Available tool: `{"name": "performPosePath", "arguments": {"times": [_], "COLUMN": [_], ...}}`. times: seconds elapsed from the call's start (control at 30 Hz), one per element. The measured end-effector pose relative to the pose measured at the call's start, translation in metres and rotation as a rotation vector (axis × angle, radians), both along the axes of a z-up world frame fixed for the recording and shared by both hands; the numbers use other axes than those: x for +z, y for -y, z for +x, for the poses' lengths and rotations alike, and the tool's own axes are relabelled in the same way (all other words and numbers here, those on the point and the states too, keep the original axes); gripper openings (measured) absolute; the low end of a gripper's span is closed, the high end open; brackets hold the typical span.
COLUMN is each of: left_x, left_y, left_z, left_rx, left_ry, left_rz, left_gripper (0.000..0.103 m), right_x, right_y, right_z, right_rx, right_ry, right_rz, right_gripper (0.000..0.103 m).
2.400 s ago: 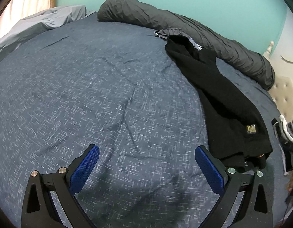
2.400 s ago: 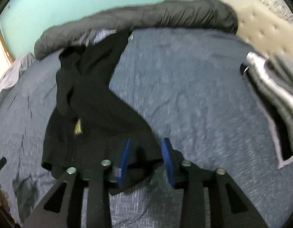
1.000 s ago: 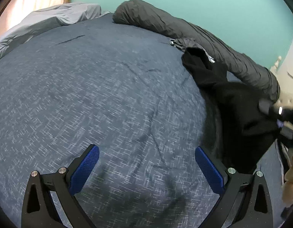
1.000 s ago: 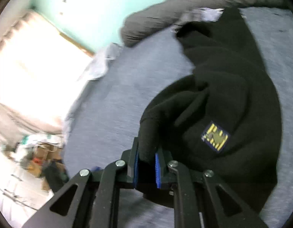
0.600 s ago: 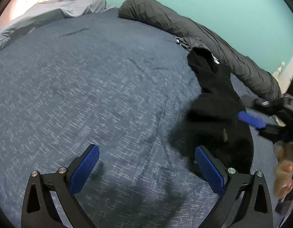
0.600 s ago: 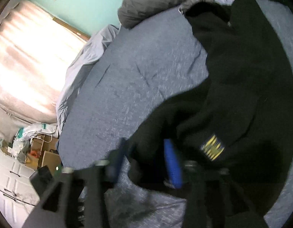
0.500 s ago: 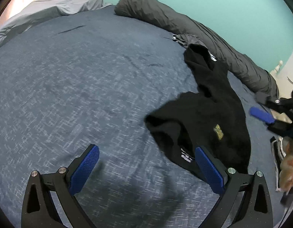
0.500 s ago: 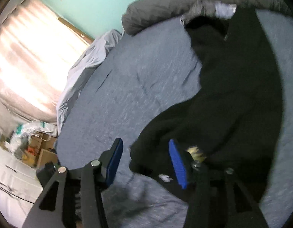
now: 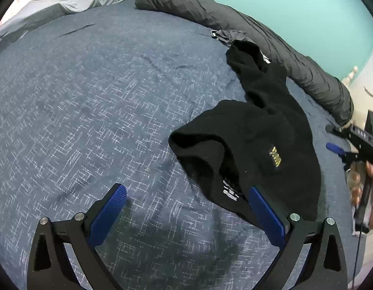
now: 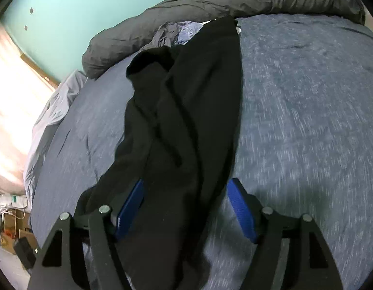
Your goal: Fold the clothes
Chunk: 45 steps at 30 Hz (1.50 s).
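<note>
Garment: black fleece garment (image 9: 263,130) lies crumpled on the blue bedspread (image 9: 89,101), toward its right side in left wrist view — one long narrow part runs up to the far bolster, wider body bunched nearer the camera.
Badge: small yellow patch (image 9: 275,157) faces up on the wide part; white printed label (image 9: 230,191) shows at the near turned-over edge.
Right gripper (image 10: 186,207): jaws opening, wide apart; garment (image 10: 186,111) lies between the blue pads but pads don't press it — released, not grasped. Cloth drapes over the left finger's (image 10: 130,207) upper edge; right finger (image 10: 242,207) stands clear over the bedspread (image 10: 307,111).
Right gripper, side look: seen at right edge of left wrist view (image 9: 341,148), apart from the garment, carried by a hand (image 9: 365,188).
Left gripper (image 9: 186,215): spread wide, nothing between the pads, hovering over bare bedspread. Its right-side finger (image 9: 265,215) overlaps the garment's near edge in view — contact can't be told.
Bolster: dark grey rolled duvet (image 9: 246,31) lies along the far edge by the teal wall (image 9: 295,4); garment's far end sits just beside it.
Other cloth: small grey-blue item (image 10: 176,32) betw. garment tip and duvet (image 10: 210,2); pale grey sheet (image 9: 60,4) heaped at far left corner.
Image qual.: right wrist view blurred on the bedspread.
</note>
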<state>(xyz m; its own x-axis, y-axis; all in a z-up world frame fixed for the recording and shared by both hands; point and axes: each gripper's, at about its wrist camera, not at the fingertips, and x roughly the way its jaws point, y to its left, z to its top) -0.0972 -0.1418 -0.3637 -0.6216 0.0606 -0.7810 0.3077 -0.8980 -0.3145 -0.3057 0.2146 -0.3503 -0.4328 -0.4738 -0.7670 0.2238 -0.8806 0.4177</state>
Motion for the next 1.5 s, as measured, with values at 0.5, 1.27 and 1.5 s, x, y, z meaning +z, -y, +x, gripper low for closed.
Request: {"name": "performPosePath", "arguments": {"times": [0.5,1.27,1.5], "left_x": [-0.002,-0.002,0.005], "left_y": [0.017,0.009,0.005], "left_z": [-0.018,-0.017,-0.007], "left_rx": [0.045,0.014,0.003], "left_ry": [0.004,0.004,-0.015], "left_rz": [-0.009,-0.023,-0.039], "left_gripper": [0.103,0.103,0.103], "right_x": [-0.016,-0.002,0.049], "right_y": [0.057,0.009,-0.047], "right_z": [-0.085,-0.040,0.043], "right_rx": [-0.027,-0.004,-0.047], "right_ry": [-0.048,-0.123,-0.169], "right_rz": [0.167,0.027,-0.060], "right_gripper": [0.072,0.009,0.008]}}
